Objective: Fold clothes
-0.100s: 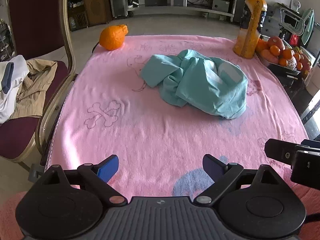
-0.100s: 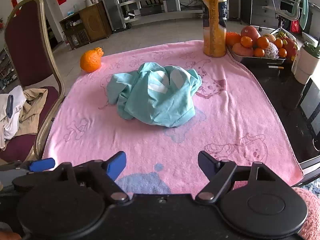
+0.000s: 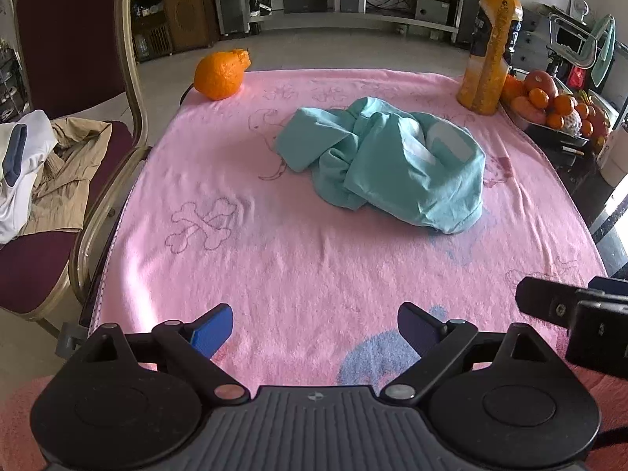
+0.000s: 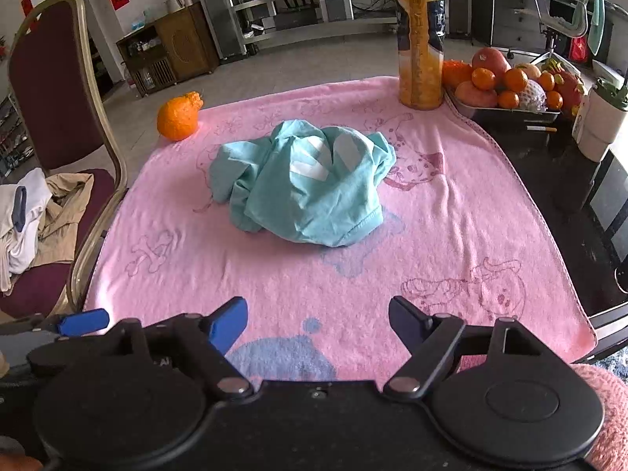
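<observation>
A crumpled teal garment (image 3: pixel 388 165) (image 4: pixel 306 192) with white patches lies bunched in the middle of a pink towel (image 3: pixel 274 267) (image 4: pixel 451 235) spread over the table. My left gripper (image 3: pixel 314 329) hovers open over the towel's near edge, well short of the garment, nothing between its blue-padded fingers. My right gripper (image 4: pixel 318 325) is open too, at the near edge, with the garment ahead of it. Each gripper's tip shows at the side of the other's view.
A large orange fruit (image 3: pixel 219 76) sits at the towel's far left corner. A tall juice bottle (image 3: pixel 490 39) and a tray of fruit (image 3: pixel 557 133) stand at the far right. A maroon chair (image 3: pixel 59 78) with piled clothes (image 3: pixel 51 172) is on the left.
</observation>
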`<state>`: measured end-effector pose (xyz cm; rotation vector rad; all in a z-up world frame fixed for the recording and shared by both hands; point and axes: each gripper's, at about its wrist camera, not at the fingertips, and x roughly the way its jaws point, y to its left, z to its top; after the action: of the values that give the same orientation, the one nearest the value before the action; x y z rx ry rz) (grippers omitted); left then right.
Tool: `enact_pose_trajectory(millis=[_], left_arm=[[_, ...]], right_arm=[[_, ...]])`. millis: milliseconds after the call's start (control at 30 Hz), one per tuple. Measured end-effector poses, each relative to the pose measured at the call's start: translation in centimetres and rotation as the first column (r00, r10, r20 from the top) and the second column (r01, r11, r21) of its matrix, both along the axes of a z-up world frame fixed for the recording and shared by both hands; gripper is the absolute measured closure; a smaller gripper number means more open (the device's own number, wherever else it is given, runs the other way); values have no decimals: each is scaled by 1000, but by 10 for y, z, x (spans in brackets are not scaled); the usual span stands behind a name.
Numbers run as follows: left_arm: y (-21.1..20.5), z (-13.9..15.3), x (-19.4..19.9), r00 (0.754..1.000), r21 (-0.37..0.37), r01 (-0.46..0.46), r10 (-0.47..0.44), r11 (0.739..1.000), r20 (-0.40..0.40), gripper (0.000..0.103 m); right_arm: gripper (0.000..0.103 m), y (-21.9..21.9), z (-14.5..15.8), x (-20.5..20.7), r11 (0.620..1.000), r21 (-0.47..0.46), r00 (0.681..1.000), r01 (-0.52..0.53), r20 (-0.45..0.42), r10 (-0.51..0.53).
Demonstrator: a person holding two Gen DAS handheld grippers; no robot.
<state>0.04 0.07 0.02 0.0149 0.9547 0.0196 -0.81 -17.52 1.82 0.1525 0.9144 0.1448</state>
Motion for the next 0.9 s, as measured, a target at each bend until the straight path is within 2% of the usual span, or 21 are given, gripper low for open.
enact_pose_trajectory(millis=[200, 900], left_arm=[[-3, 2, 0, 1000, 13, -5, 5, 1000, 11, 10], [-4, 1, 0, 1000, 14, -3, 3, 1000, 14, 10]], right_arm=[[21, 1, -3, -1, 1000, -7, 1000, 4, 1, -4], [20, -2, -3, -2, 1000, -2, 1000, 7, -13, -7]])
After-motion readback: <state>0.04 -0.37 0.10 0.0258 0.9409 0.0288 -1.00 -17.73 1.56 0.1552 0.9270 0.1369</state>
